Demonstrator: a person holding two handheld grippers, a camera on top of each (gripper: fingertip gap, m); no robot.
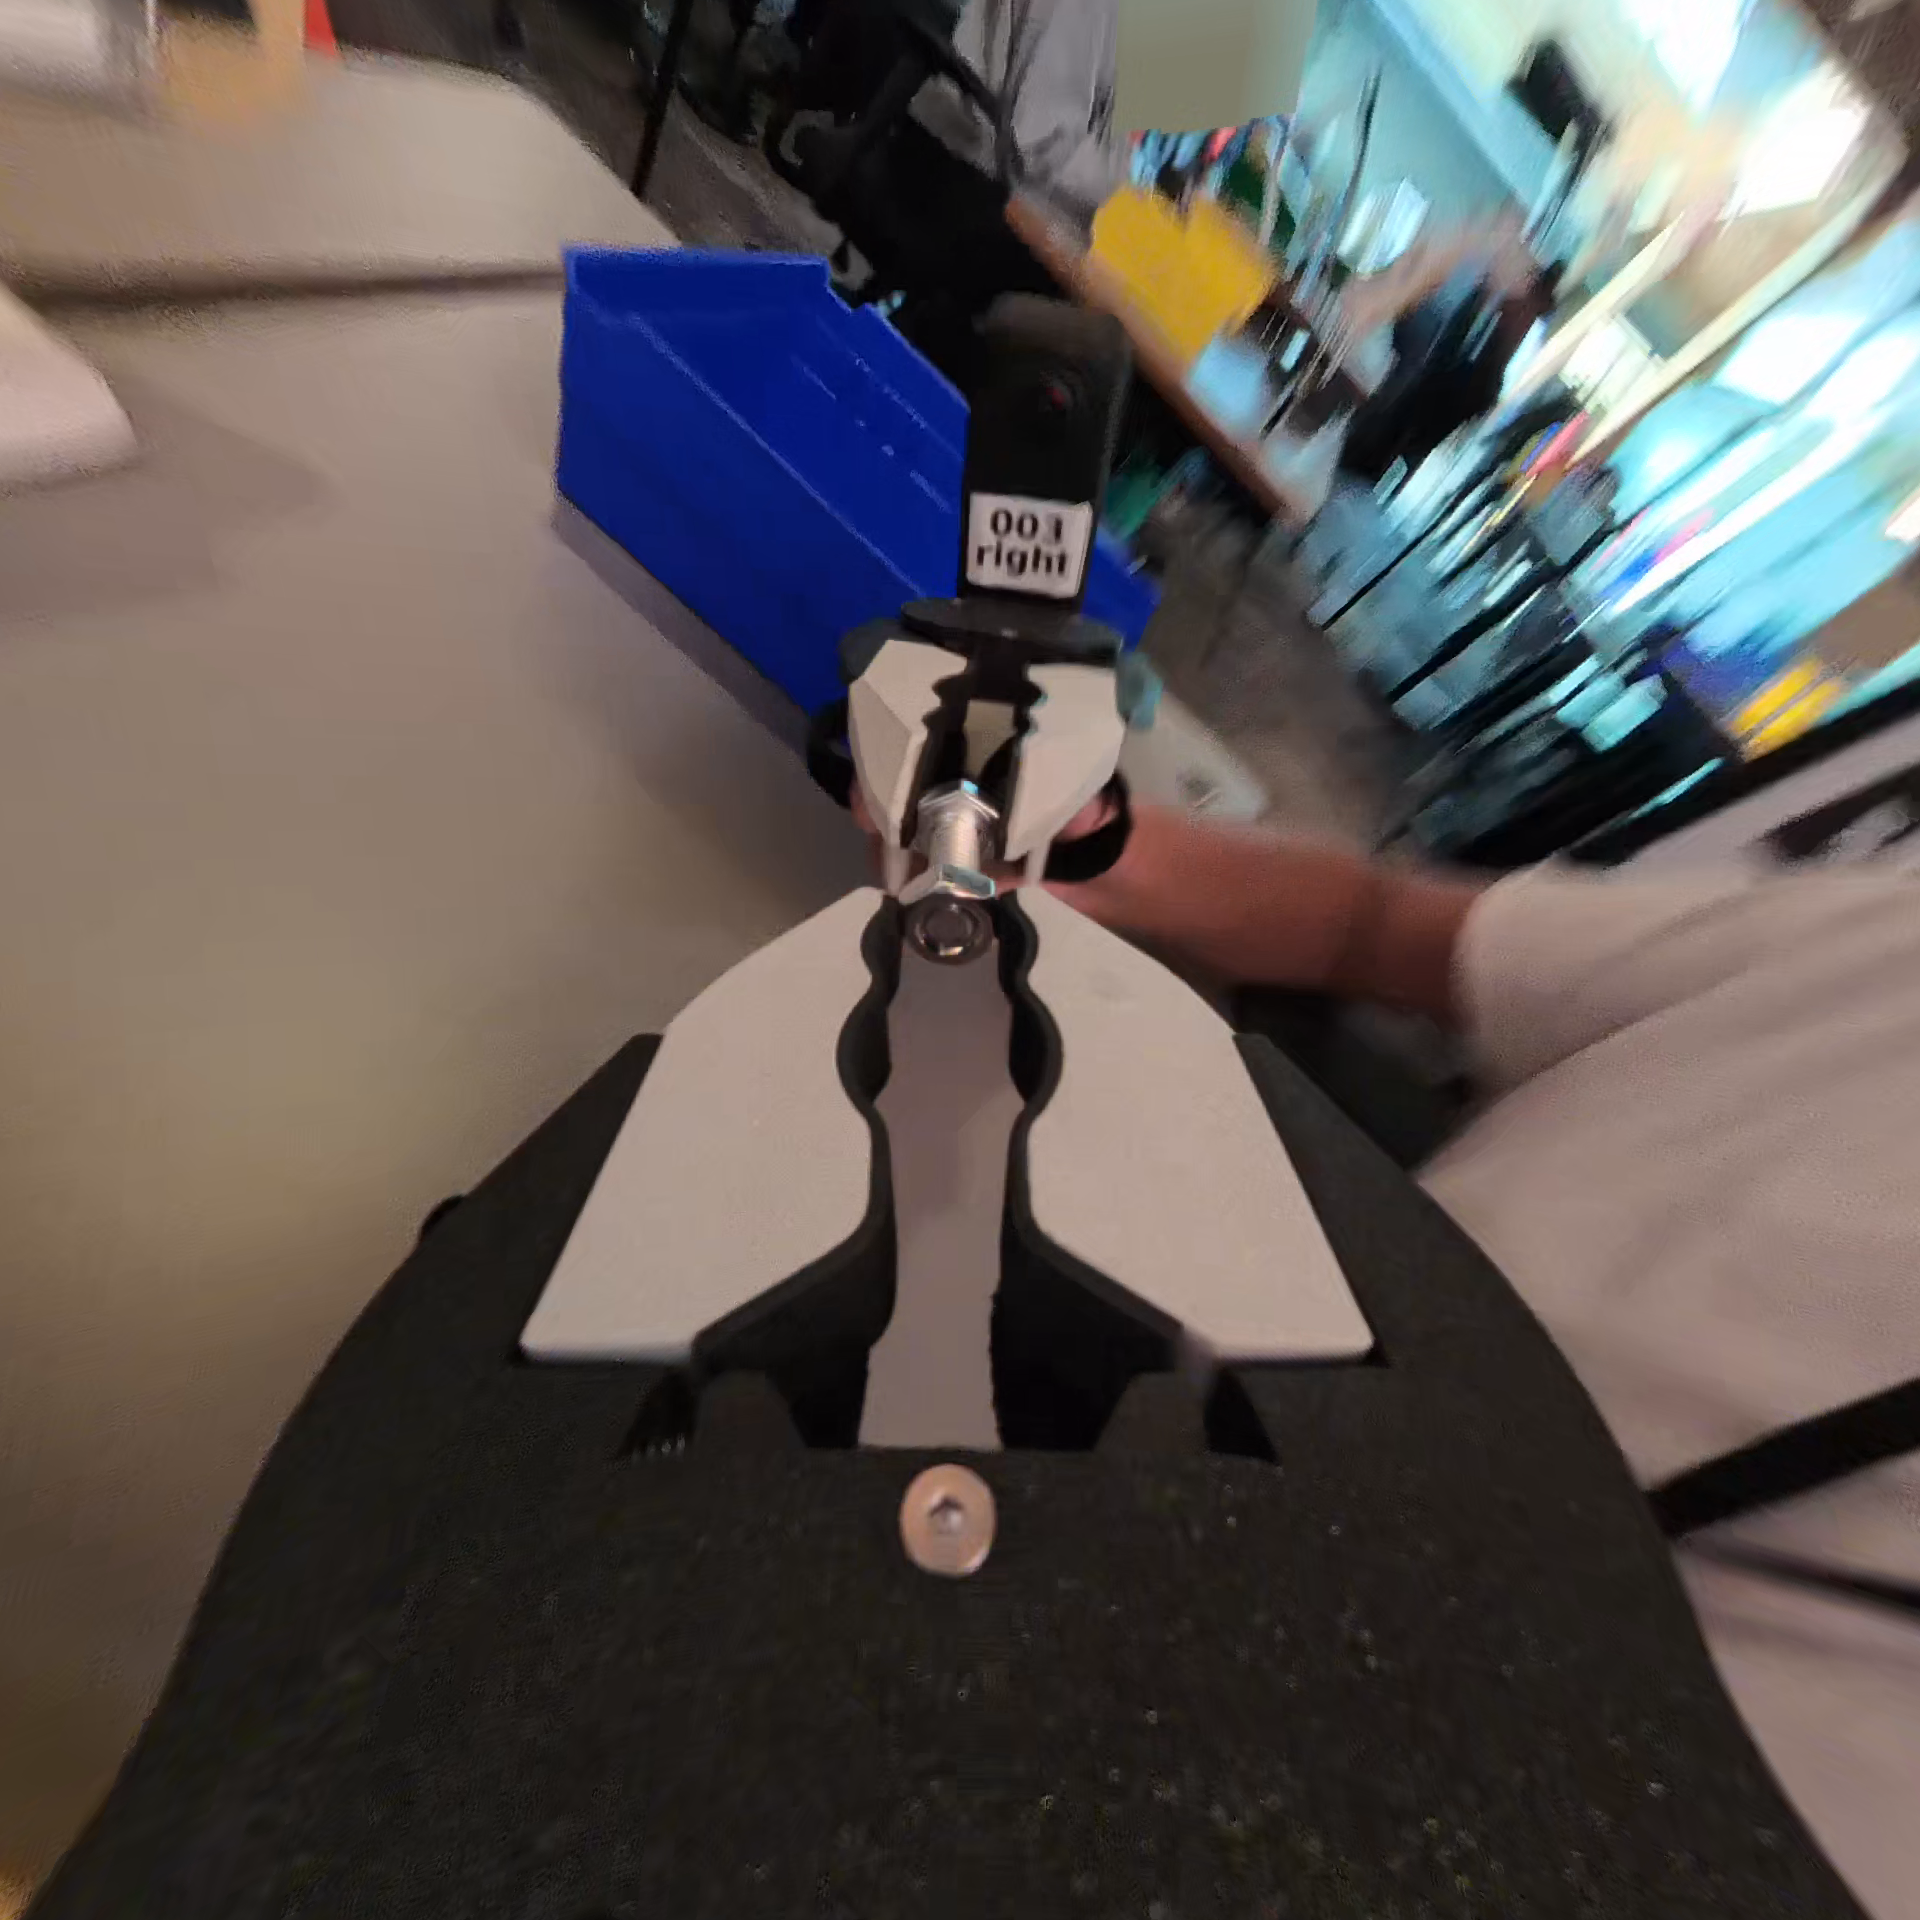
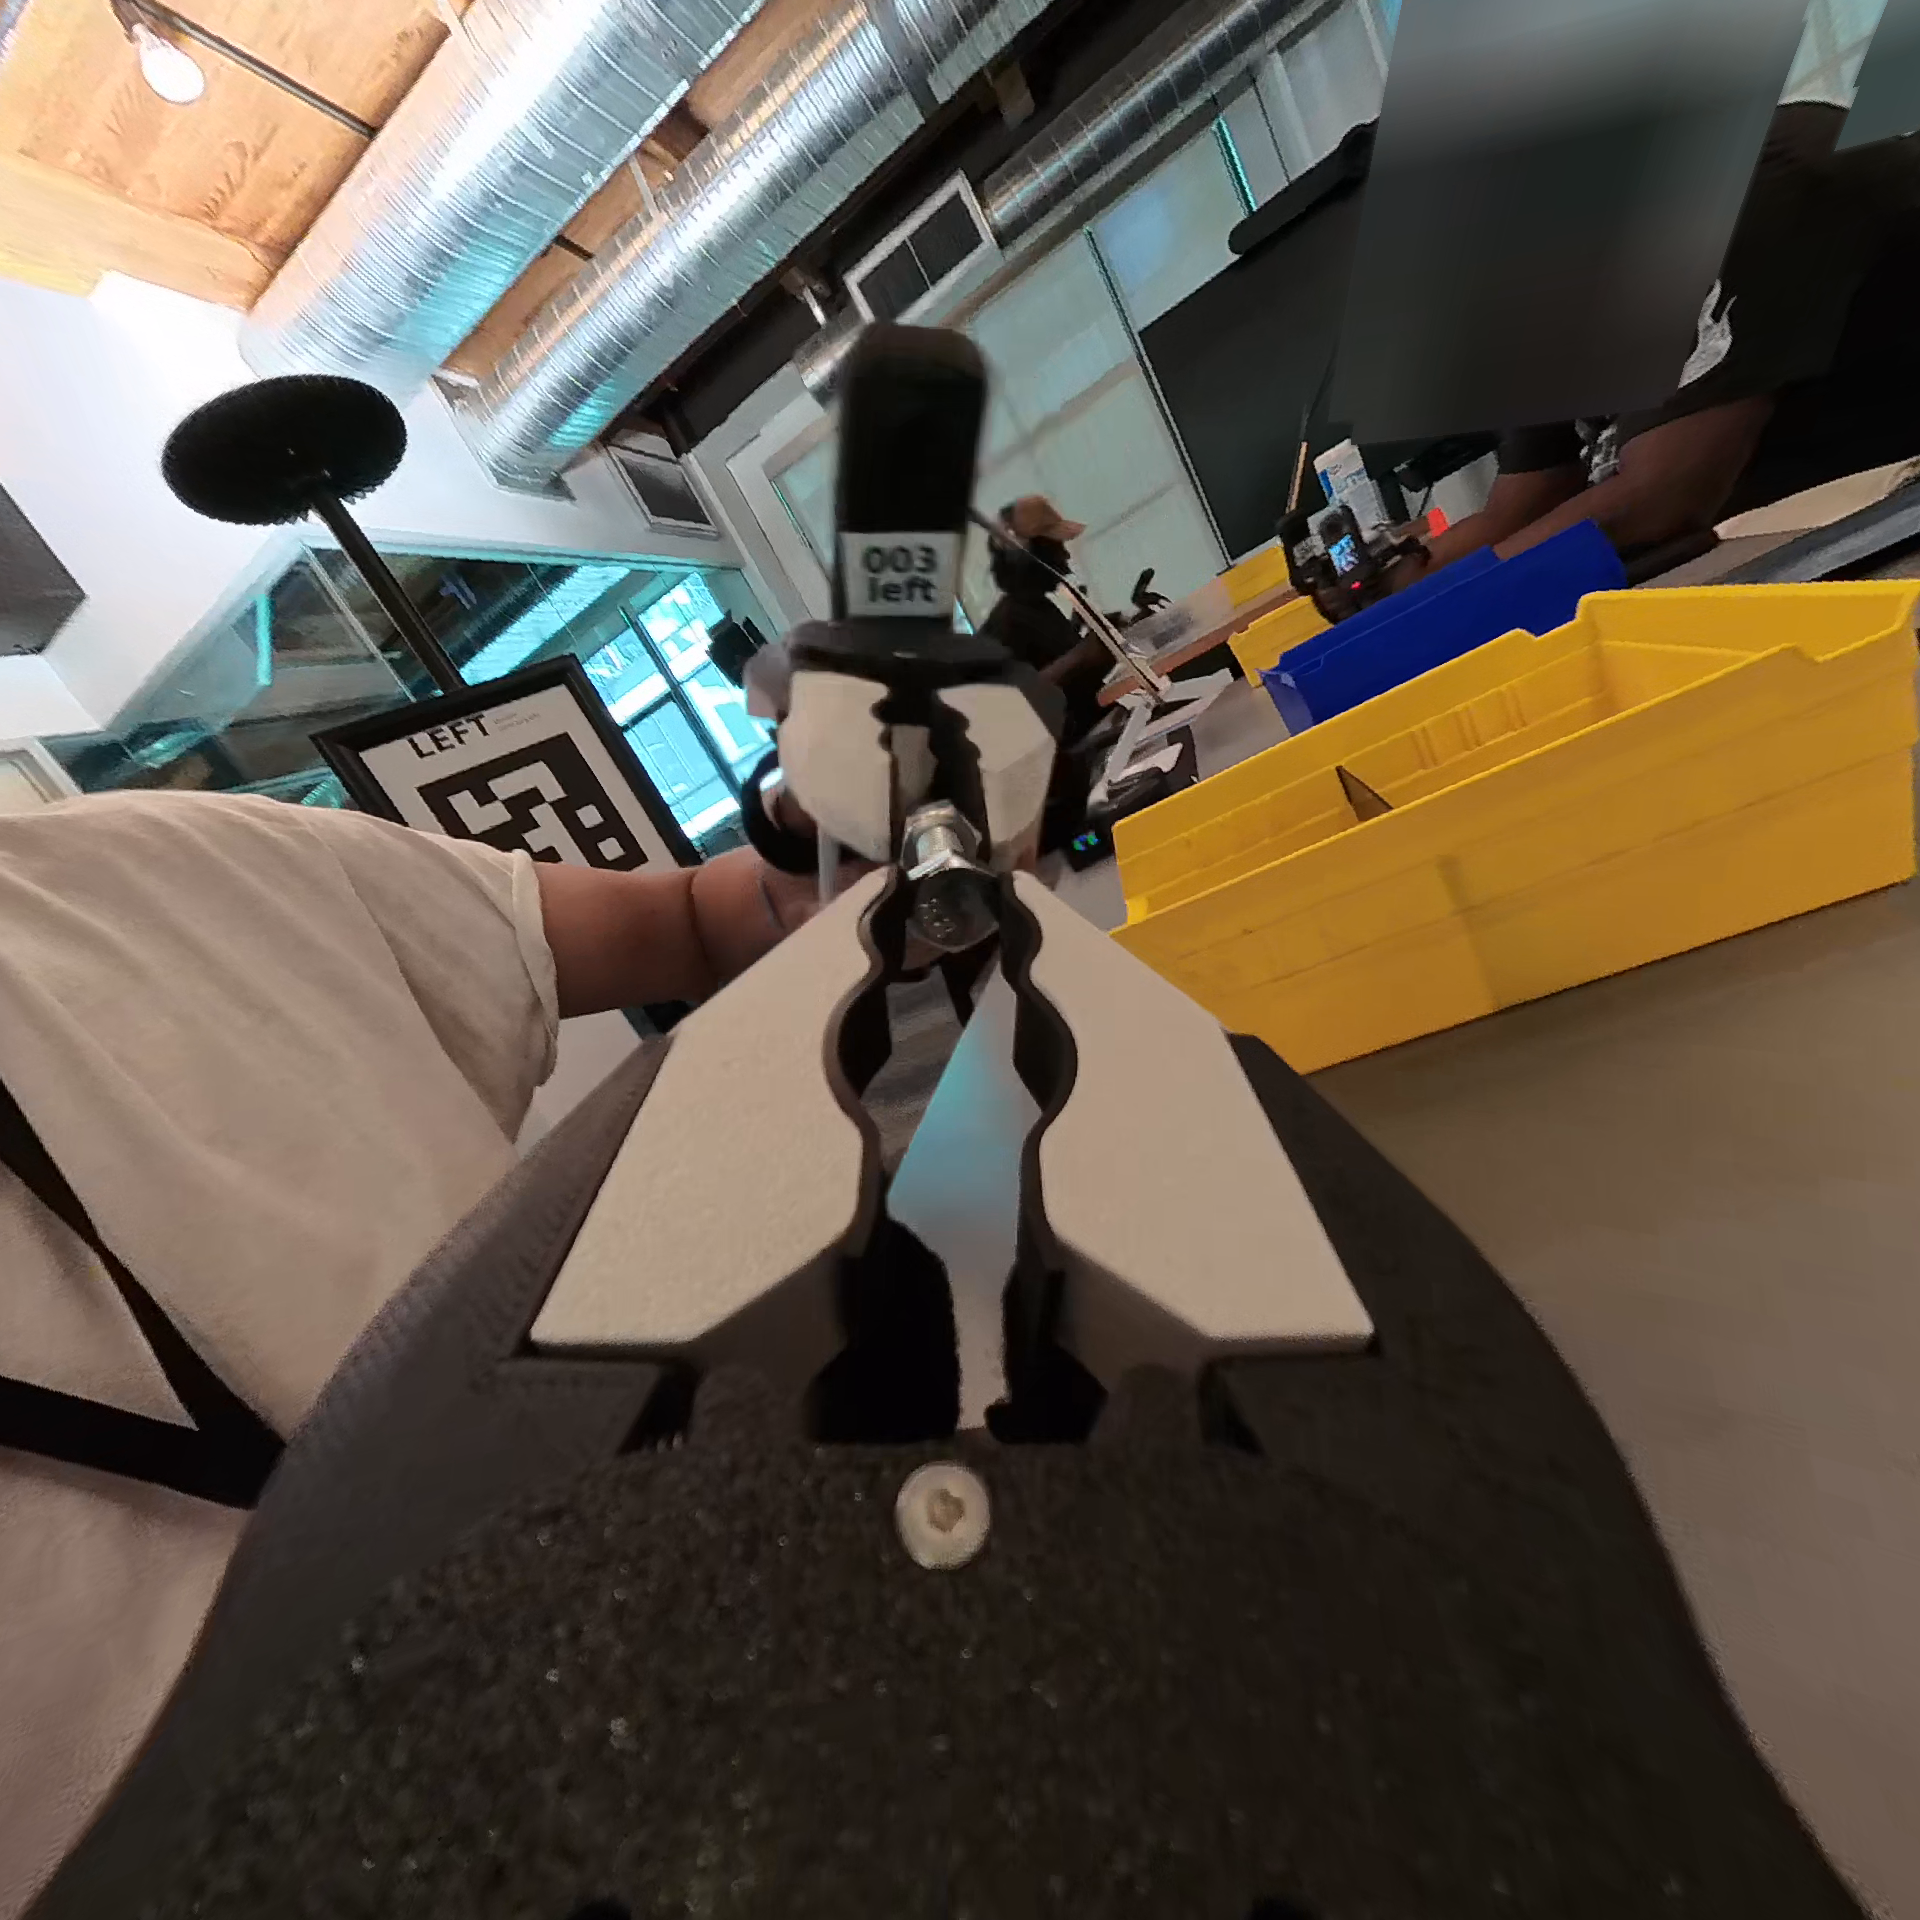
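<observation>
The risk lies in two hand-held grippers sharing one stiff bolt (image 1: pixel 948 842). If the hands are drifting out of line, or one is pulling or twisting harder than the other, the metal could be slipping out of a pair of pads. Both holds are sitting right at the fingertips, so little pad is bearing on smooth steel. The left wrist view is blurring at its edges, which suggests motion, and that would add to the strain. A dropped bolt would be landing on the bench (image 1: pixel 312 831) or rolling off it, not into the blue bin (image 1: pixel 727 436) or the yellow bin (image 2: pixel 1558 810), which are standing off to the side. A skewed twist could also be jamming the nut (image 2: pixel 940 862) on the thread.

The left gripper (image 1: pixel 945 930) is standing nearly closed, its pads pressing on a round metal end of the bolt. Whether that end is a nut or the bolt's own tip, the views are not showing clearly. The right gripper (image 2: pixel 951 920) is equally narrow and is clamping the hex head. The two are pointing tip to tip, almost touching, and the bolt is hanging in the air between them, above the bench.
</observation>
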